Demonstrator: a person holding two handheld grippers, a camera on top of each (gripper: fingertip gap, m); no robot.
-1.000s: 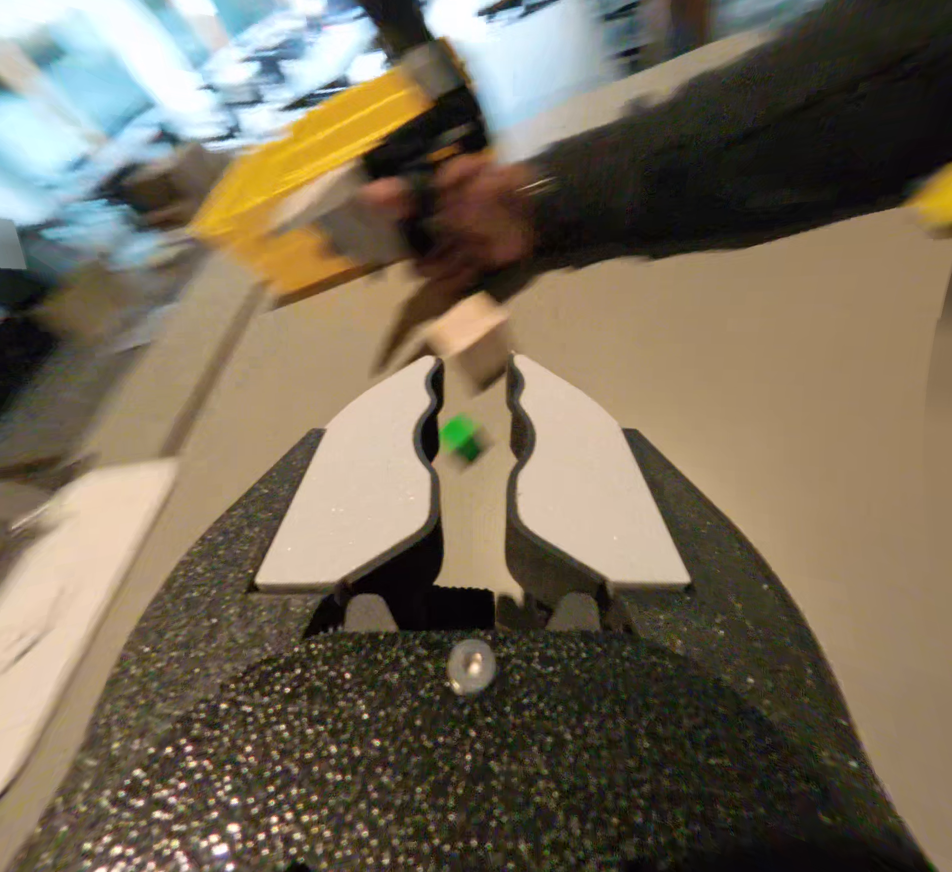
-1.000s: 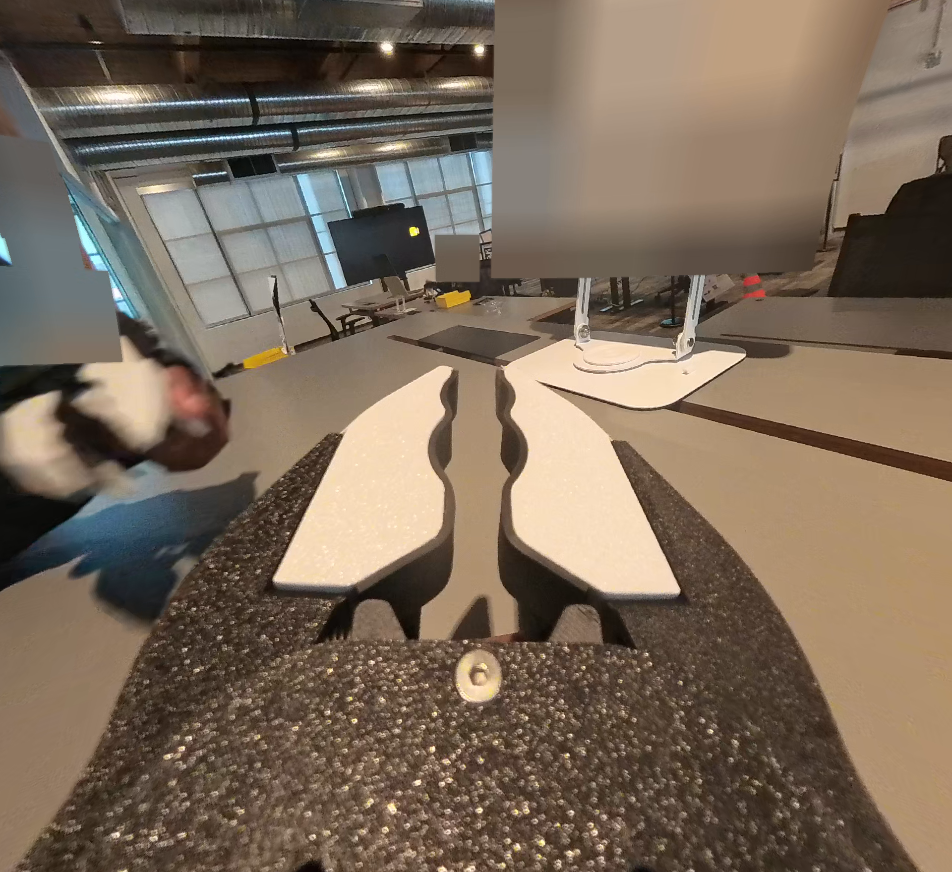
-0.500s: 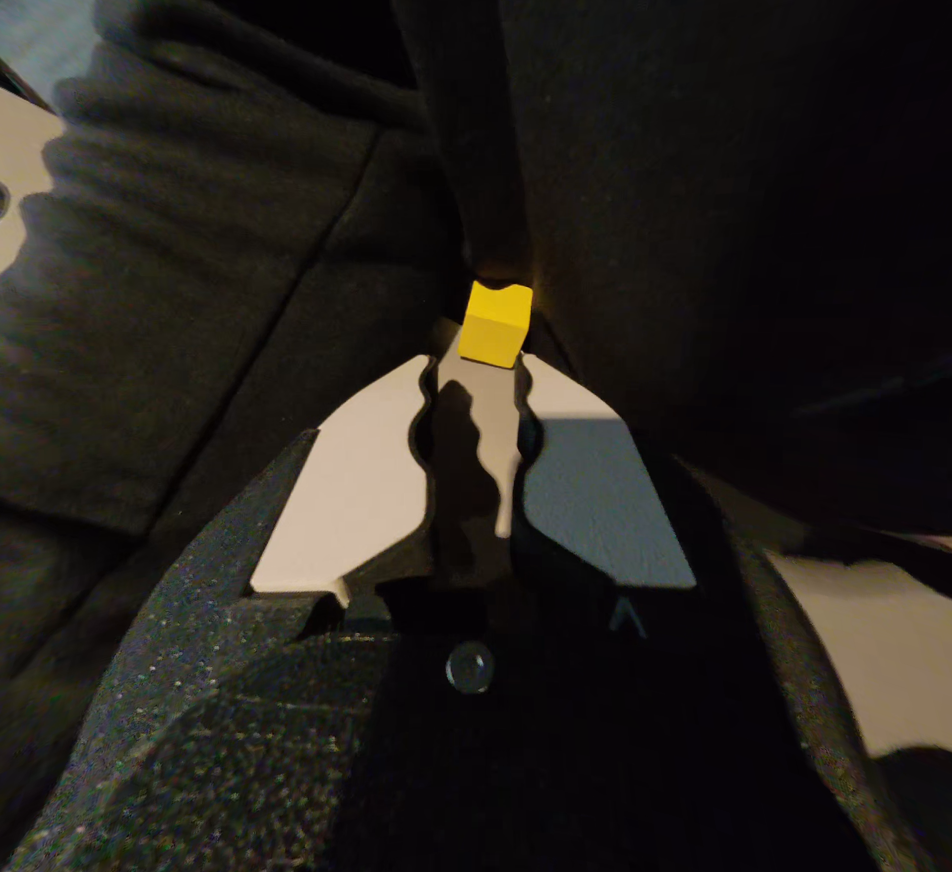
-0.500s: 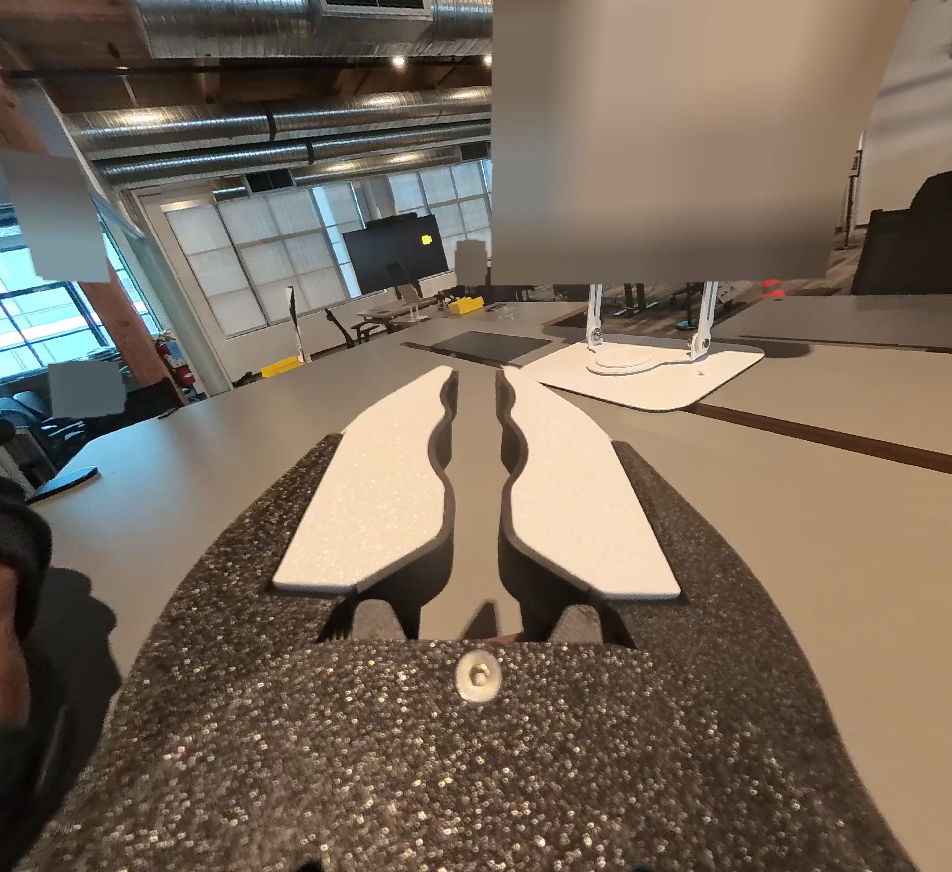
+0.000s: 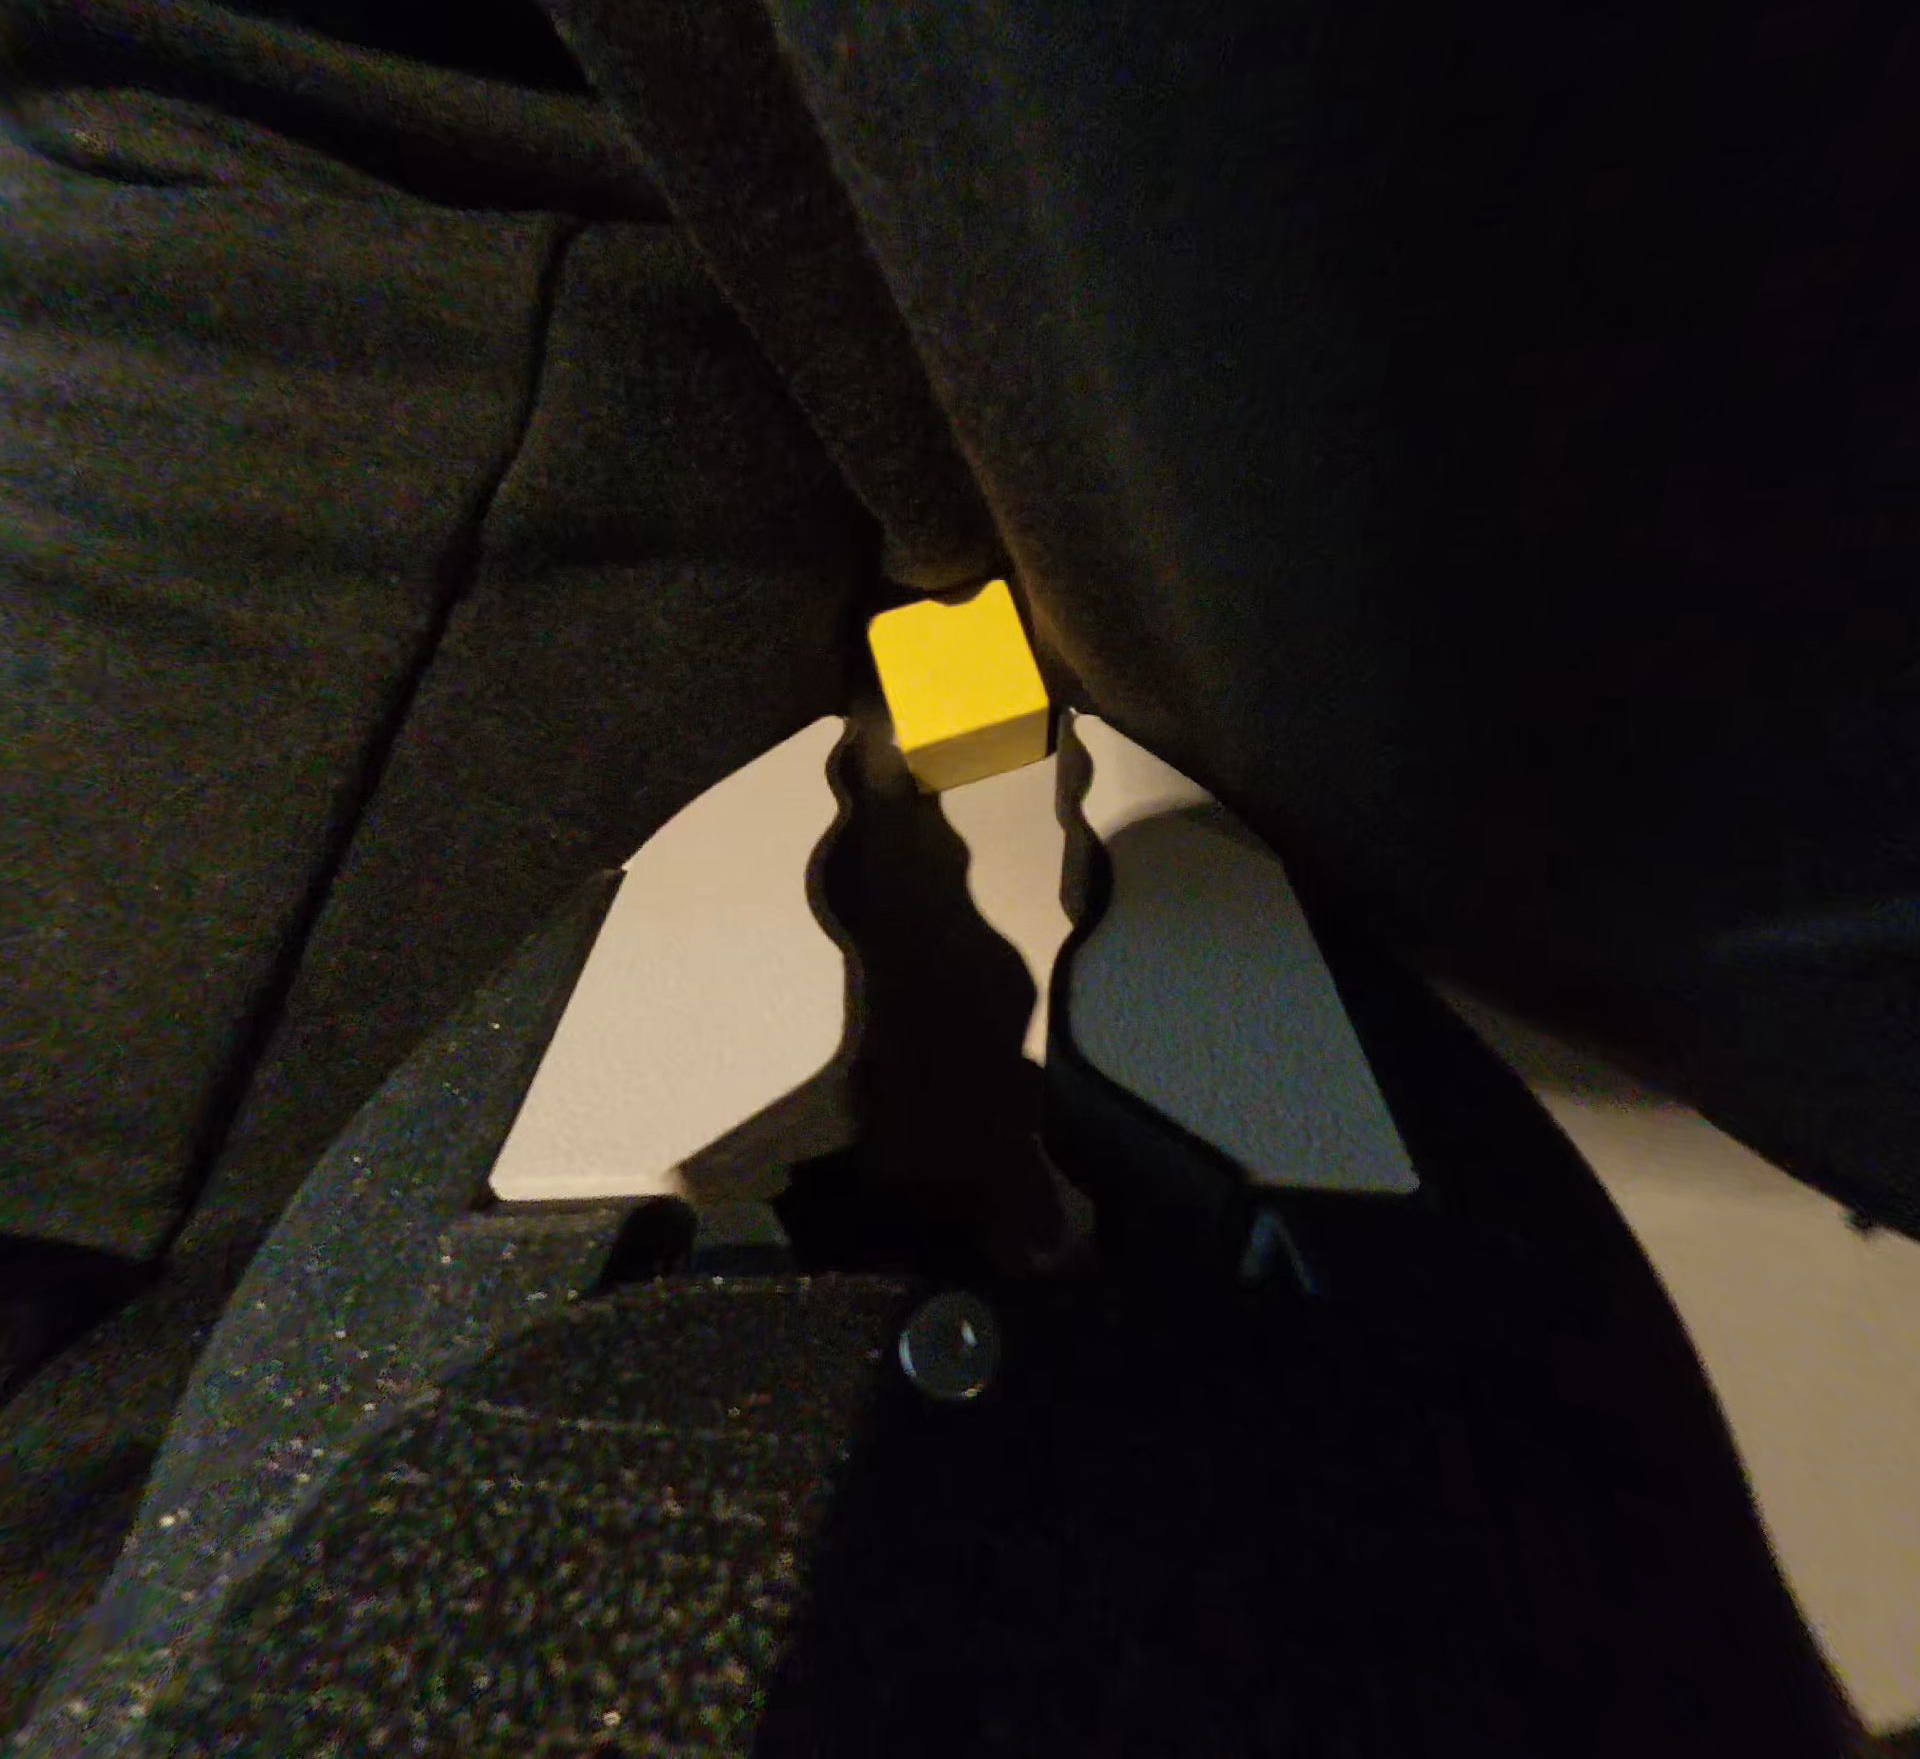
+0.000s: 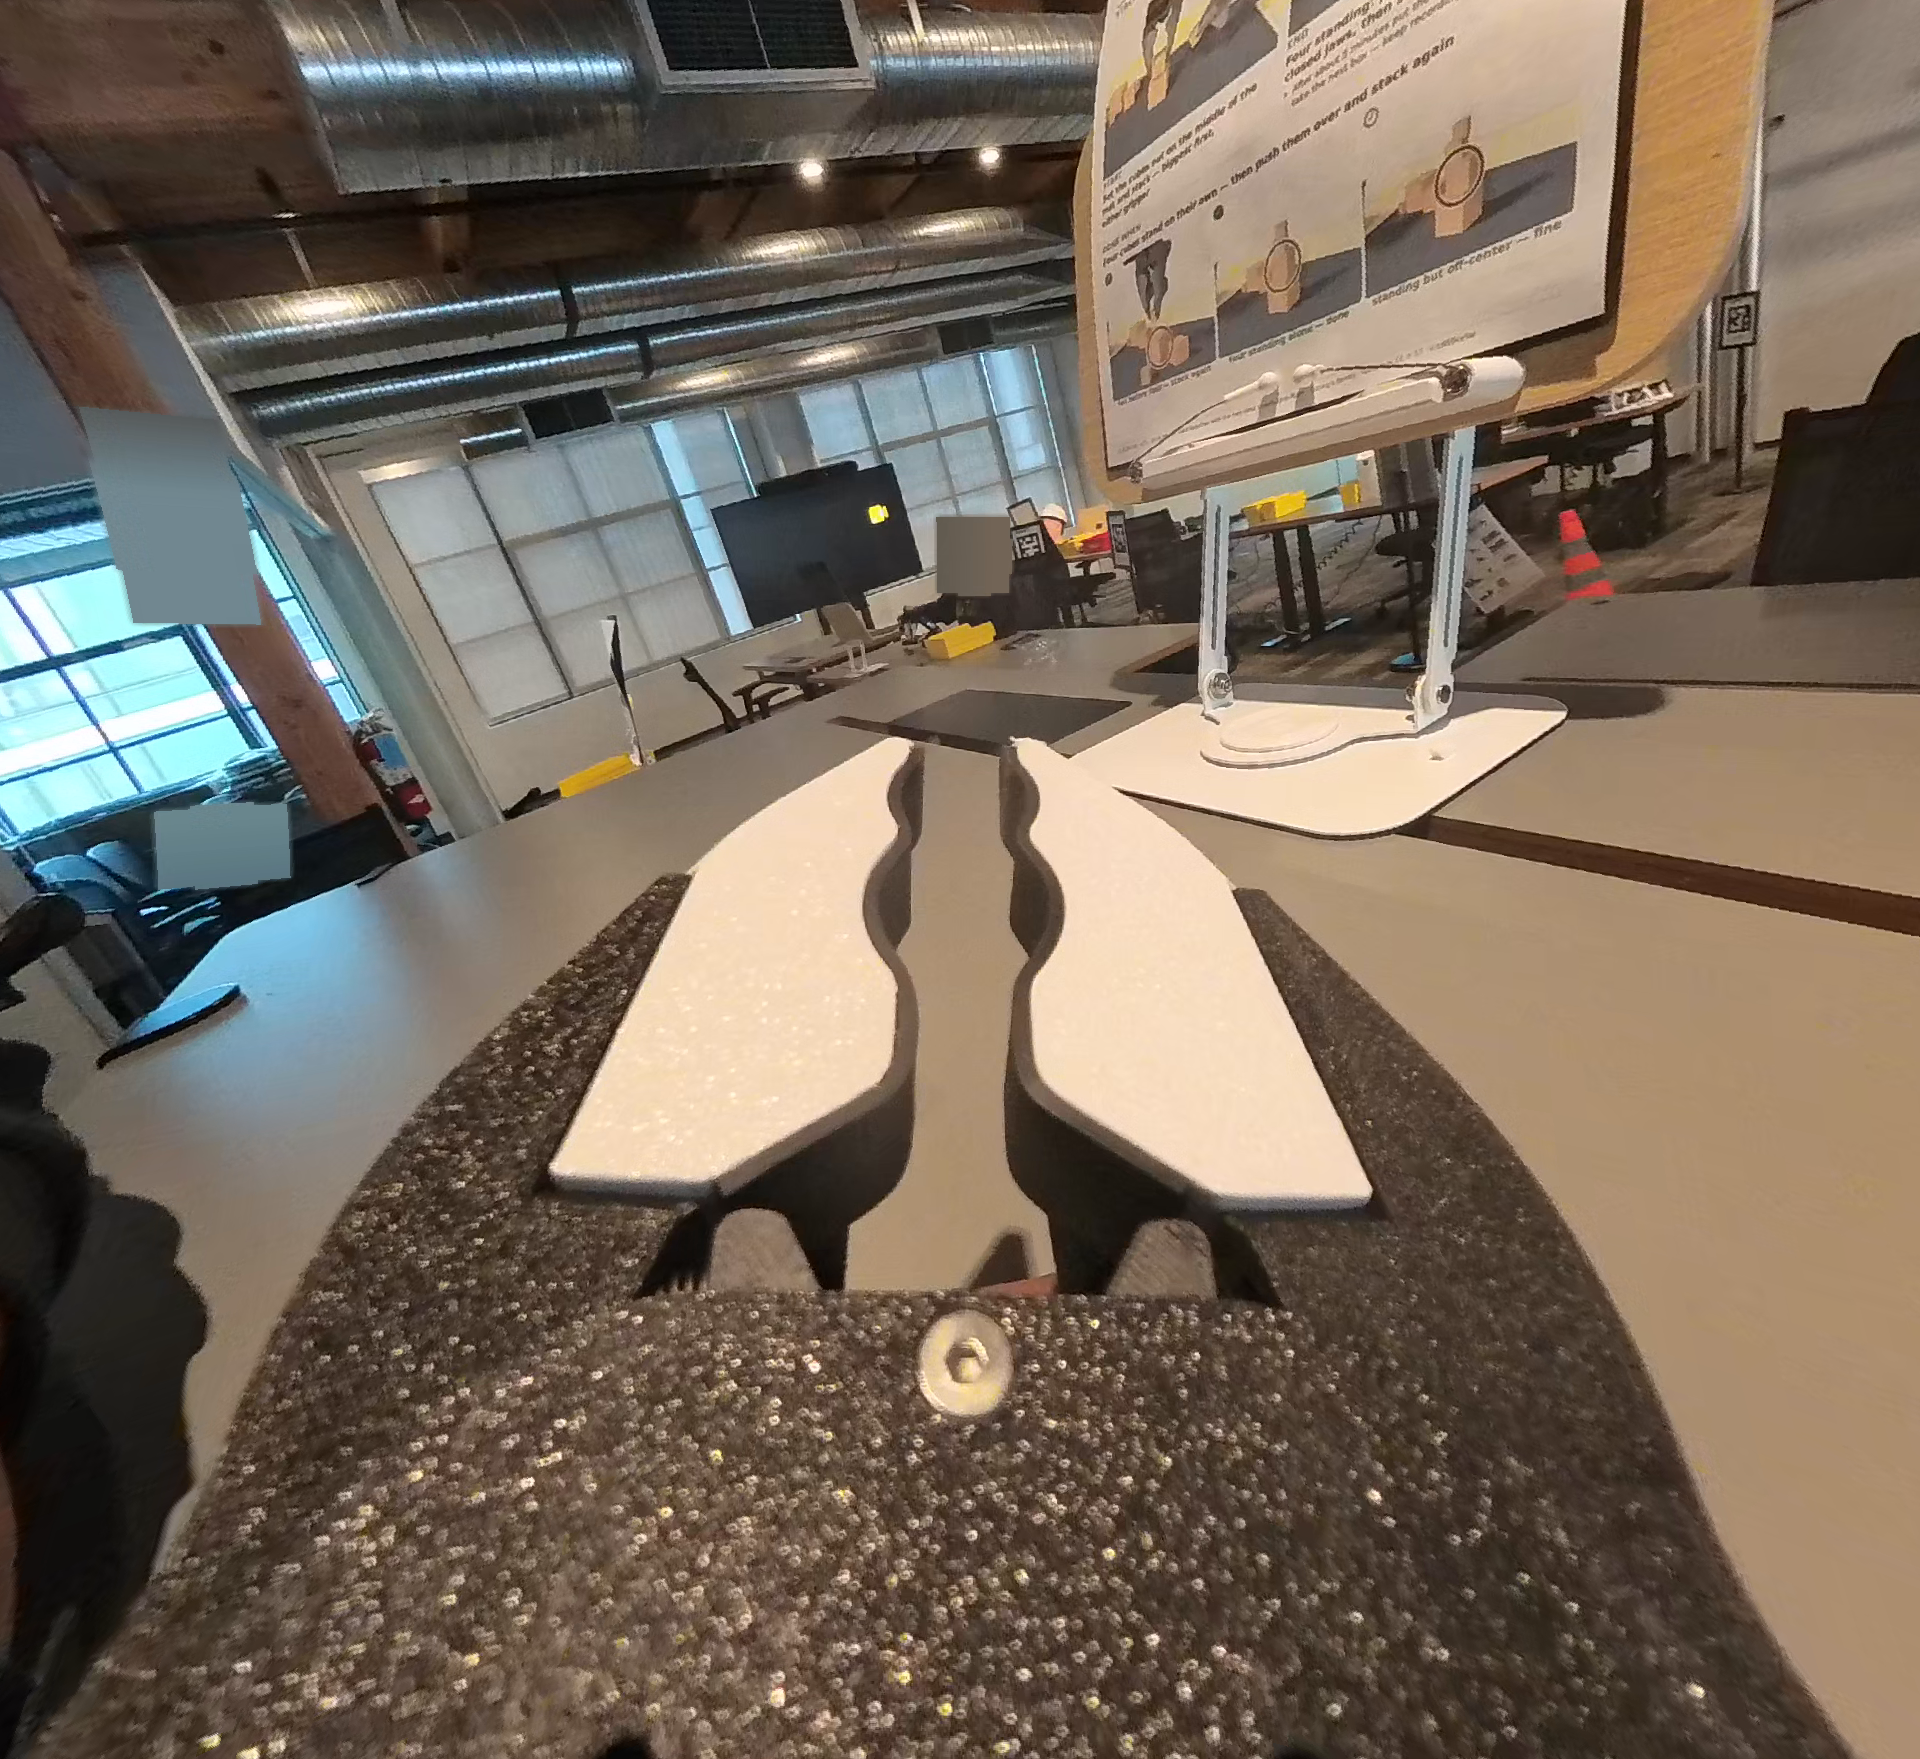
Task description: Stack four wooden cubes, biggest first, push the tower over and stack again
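In the left wrist view a small yellow cube [image 5: 956, 686] sits at the tips of my left gripper [image 5: 953, 733]. The jaws stand apart with one fingertip on each side of the cube, and a thin dark gap shows on its left. The cube lies right against a person's dark clothing [image 5: 1351, 307], which fills the view. My right gripper [image 6: 958, 759] rests low over the grey table [image 6: 1610, 1034]. Its jaws are close together with only a narrow slit, and nothing is between them. No other cubes show.
A white stand [image 6: 1340, 753] holding an instruction sheet [image 6: 1361, 120] is on the table ahead and right of my right gripper. A dark mat [image 6: 997, 717] lies farther back. A dark sleeve [image 6: 73, 1346] shows at the left edge. Across from one pair of fingers to the other is roughly 35 centimeters.
My left gripper swung from the table scene toward the person's body and now has the yellow cube between its tips, with the jaws slightly wider. The right gripper has hardly moved.
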